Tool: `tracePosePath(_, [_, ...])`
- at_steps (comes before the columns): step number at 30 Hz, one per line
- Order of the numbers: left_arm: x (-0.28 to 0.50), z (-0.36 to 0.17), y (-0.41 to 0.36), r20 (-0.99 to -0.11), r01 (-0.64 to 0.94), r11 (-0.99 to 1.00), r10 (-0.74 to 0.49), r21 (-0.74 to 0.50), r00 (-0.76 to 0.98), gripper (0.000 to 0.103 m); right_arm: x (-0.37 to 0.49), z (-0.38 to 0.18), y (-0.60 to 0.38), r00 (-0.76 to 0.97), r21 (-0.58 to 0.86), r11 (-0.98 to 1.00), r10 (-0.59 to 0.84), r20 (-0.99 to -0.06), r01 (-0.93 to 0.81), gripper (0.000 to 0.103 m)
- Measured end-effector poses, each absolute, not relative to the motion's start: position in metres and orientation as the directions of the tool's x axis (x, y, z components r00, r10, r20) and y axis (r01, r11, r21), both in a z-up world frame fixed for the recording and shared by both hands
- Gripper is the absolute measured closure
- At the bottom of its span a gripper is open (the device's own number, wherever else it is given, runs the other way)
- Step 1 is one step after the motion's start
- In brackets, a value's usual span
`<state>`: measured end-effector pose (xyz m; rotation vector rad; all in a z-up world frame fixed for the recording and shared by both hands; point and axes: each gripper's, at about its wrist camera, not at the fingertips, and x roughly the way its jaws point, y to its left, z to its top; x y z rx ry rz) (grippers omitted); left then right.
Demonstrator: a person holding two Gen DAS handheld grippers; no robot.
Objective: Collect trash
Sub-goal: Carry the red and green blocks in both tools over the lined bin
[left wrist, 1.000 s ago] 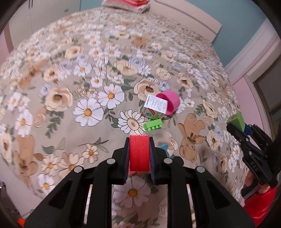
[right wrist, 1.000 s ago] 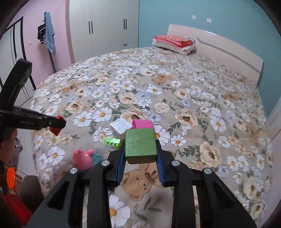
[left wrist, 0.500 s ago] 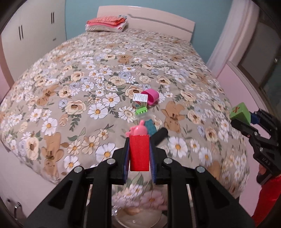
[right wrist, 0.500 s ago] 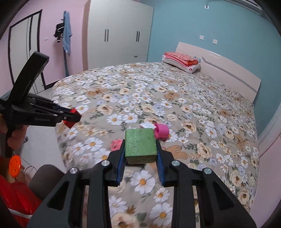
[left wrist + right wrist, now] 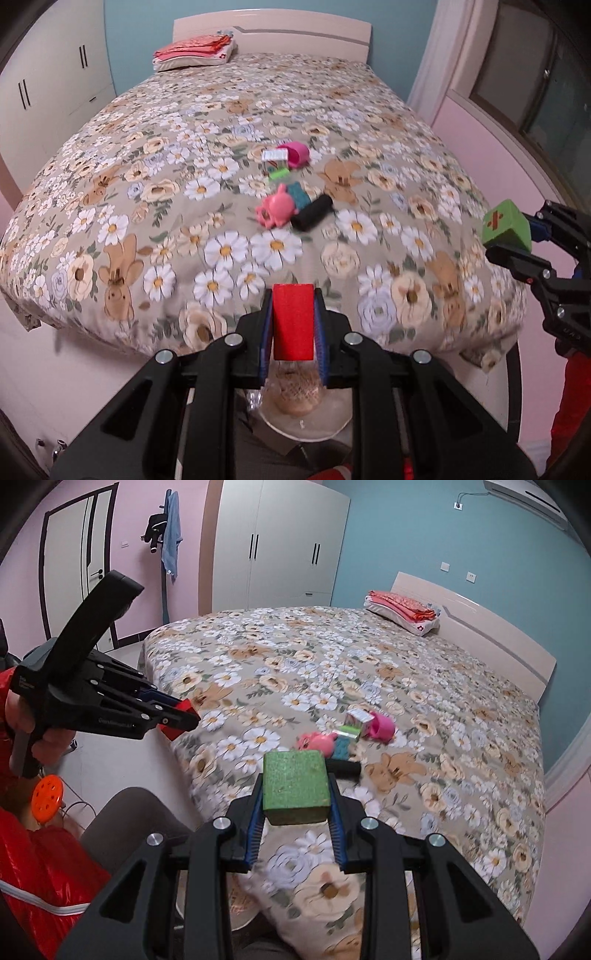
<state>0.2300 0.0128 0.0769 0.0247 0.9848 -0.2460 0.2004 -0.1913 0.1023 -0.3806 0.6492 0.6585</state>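
Black hand-held gripper (image 5: 293,325) frames with blue pads, silver screws; the person wears shiny red sleeves (image 5: 40,871).

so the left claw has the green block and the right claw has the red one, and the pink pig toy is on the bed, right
Not quite: the colours are swapped. The left claw is shut on the red block, as the left wrist view shows, and the right claw is shut on the green block. The pink pig toy is on the bed.
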Motion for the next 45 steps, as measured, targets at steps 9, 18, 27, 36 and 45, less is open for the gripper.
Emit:
tracePosePath(9, [0.195,0.027,0.008,-0.872,0.254,0.963,-0.196,-0.086,0.449,0.083,0.168,0.058,-0.181,0.547,-0.083,0.722,0.438,-0.713,-0.687,0.070])
tracePosePath(18, [0.183,-0.049,-0.001,-0.933,0.259,0.961,-0.177,-0.095,0.314,0.083,0.150,-0.023,-0.162,0.405,0.014,0.699,0.431,-0.807,-0.715,0.070])
tracePosePath(27, [0.188,-0.131,-0.006,-0.972,0.223,0.967,-0.163,-0.124,0.167,0.083,0.145,-0.108,-0.151,0.282,0.089,0.704,0.392,-0.875,-0.704,0.070])
tracePosePath(36, [0.190,-0.211,-0.017,-0.988,0.195,0.971,-0.148,-0.138,0.034,0.082,0.141,-0.187,-0.138,0.192,0.111,0.718,0.327,-0.925,-0.687,0.070])
tracePosePath(45, [0.199,-0.273,-0.022,-0.983,0.118,0.977,-0.170,-0.177,-0.062,0.082,0.146,-0.252,-0.123,0.100,0.138,0.752,0.262,-0.960,-0.645,0.070])
